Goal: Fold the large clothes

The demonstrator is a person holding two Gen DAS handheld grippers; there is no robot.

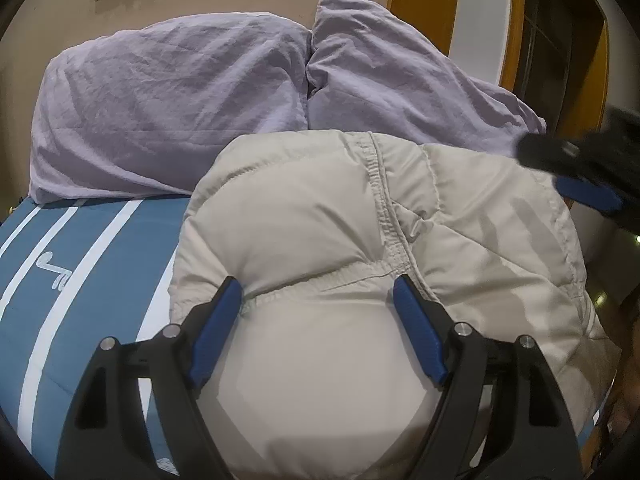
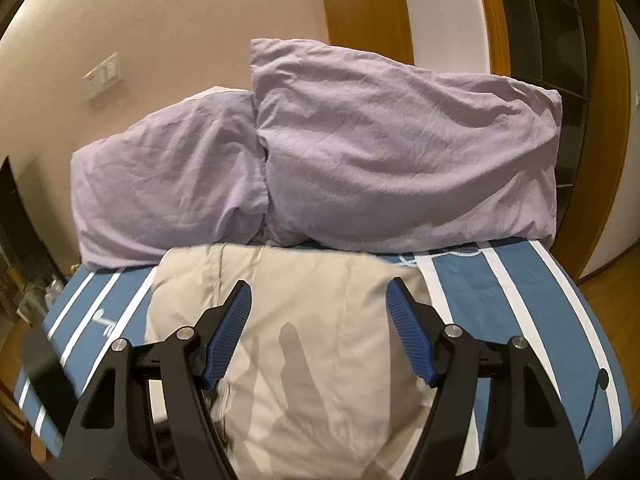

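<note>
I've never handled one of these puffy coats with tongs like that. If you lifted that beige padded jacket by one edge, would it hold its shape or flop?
The beige padded jacket would probably flop: it already lies bent over itself on the striped bed cover. Its puffed, quilted panels suggest it is light for its bulk and would spring back after squeezing. The smooth shell might slip between the pads.

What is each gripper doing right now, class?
Left gripper: jaws open, around a bulge of the puffy beige quilted jacket; a grip cannot be told.
Right gripper: jaws open, holding nothing.
</note>
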